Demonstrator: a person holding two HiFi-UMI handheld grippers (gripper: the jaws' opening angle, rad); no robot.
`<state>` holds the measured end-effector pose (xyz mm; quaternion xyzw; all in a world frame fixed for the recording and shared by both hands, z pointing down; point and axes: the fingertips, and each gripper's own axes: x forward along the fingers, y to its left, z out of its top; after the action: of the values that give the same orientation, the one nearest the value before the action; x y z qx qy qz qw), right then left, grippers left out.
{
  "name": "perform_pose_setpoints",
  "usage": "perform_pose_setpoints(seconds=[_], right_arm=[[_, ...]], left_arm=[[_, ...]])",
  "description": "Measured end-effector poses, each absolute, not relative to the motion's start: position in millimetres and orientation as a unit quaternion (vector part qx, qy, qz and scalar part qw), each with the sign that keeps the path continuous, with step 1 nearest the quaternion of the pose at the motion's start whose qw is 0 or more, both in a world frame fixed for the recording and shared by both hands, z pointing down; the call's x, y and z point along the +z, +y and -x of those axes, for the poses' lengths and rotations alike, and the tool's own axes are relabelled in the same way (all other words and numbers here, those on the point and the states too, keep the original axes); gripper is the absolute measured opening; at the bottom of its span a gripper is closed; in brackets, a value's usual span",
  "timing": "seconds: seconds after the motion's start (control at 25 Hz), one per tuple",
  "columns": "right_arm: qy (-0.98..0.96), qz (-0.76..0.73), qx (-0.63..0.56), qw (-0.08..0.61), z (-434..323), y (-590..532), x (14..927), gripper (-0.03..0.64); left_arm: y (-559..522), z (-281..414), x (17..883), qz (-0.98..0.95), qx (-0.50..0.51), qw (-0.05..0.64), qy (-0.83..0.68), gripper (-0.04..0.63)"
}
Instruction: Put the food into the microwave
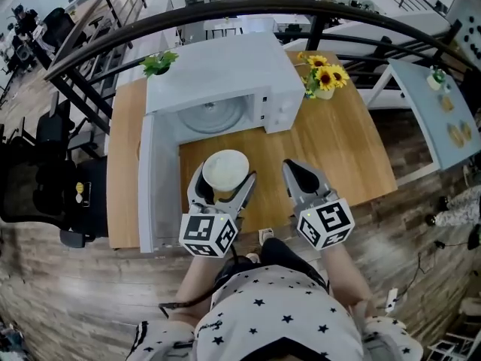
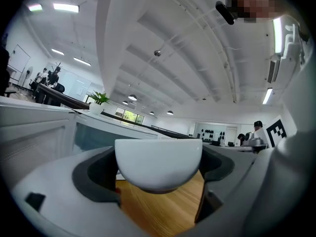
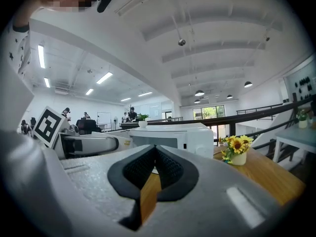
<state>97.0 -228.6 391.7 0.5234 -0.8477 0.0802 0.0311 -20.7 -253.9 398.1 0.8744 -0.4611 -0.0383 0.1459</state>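
A white bowl (image 1: 225, 169) sits between the jaws of my left gripper (image 1: 224, 179), just in front of the microwave's open cavity (image 1: 214, 116). In the left gripper view the bowl (image 2: 158, 163) fills the gap, and both dark pads (image 2: 94, 174) press its sides. Its contents look pale from above; I cannot tell what they are. The white microwave (image 1: 225, 70) stands at the back of the wooden table (image 1: 346, 153), with its door (image 1: 158, 186) swung out to the left. My right gripper (image 1: 297, 173) hovers to the right of the bowl, its jaws shut (image 3: 155, 156) on nothing.
A pot of sunflowers (image 1: 323, 77) stands right of the microwave and shows again as sunflowers (image 3: 236, 149) in the right gripper view. A small green plant (image 1: 158, 62) stands behind the microwave's left corner. A black railing (image 1: 248, 10) runs behind the table.
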Motion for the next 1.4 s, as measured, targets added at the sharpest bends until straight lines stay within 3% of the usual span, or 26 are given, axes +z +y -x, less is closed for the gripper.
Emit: perform_pose_setpoints(seconds=[1.4], right_arm=[[-0.895, -0.419, 0.132, 0.078, -69, -383, 462, 0.005]], left_arm=[[-434, 51, 487, -0.789, -0.04, 0.201, -0.579, 0.477]])
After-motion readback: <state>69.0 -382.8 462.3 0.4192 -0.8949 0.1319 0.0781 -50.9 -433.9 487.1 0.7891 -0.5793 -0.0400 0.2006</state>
